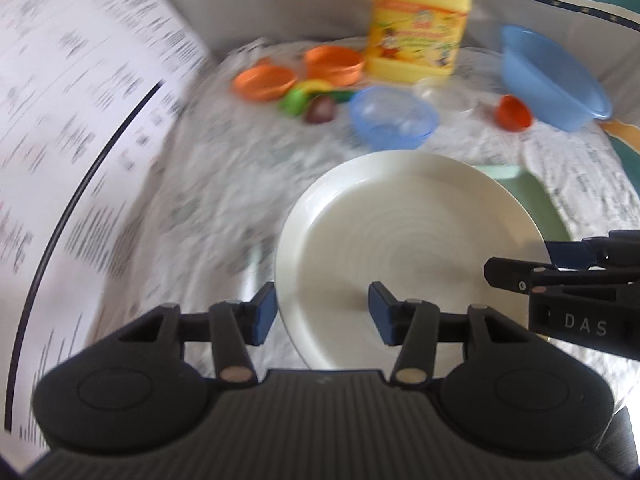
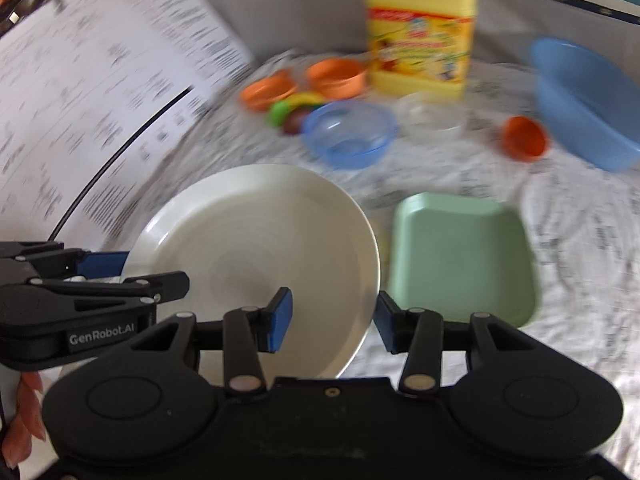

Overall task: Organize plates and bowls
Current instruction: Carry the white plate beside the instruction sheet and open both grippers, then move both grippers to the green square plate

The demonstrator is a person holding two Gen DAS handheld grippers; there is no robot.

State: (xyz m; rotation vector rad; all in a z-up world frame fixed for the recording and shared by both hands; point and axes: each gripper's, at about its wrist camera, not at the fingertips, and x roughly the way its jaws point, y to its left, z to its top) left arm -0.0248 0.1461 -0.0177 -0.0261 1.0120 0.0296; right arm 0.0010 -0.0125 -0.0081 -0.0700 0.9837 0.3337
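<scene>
A round white plate [image 1: 408, 256] [image 2: 256, 264] sits tilted in front of both grippers, between them. My left gripper [image 1: 322, 312] is open, its two blue pads on either side of the plate's near left rim. My right gripper [image 2: 332, 320] is open, its pads either side of the plate's right rim. Each gripper shows in the other's view, the right one [image 1: 516, 276] and the left one [image 2: 120, 268]. A green square plate [image 2: 460, 256] [image 1: 536, 200] lies just right of the white one. A small blue bowl [image 1: 394, 118] [image 2: 350, 132] stands behind.
At the back stand two orange bowls [image 1: 298, 70] [image 2: 308, 82], a yellow jug [image 1: 420, 24] [image 2: 420, 36], a large blue basin [image 1: 556, 76] [image 2: 588, 96], an orange cup [image 1: 514, 112] [image 2: 526, 138], a clear bowl [image 2: 434, 114] and toy food [image 1: 312, 100]. A printed sheet [image 1: 80, 128] stands at the left.
</scene>
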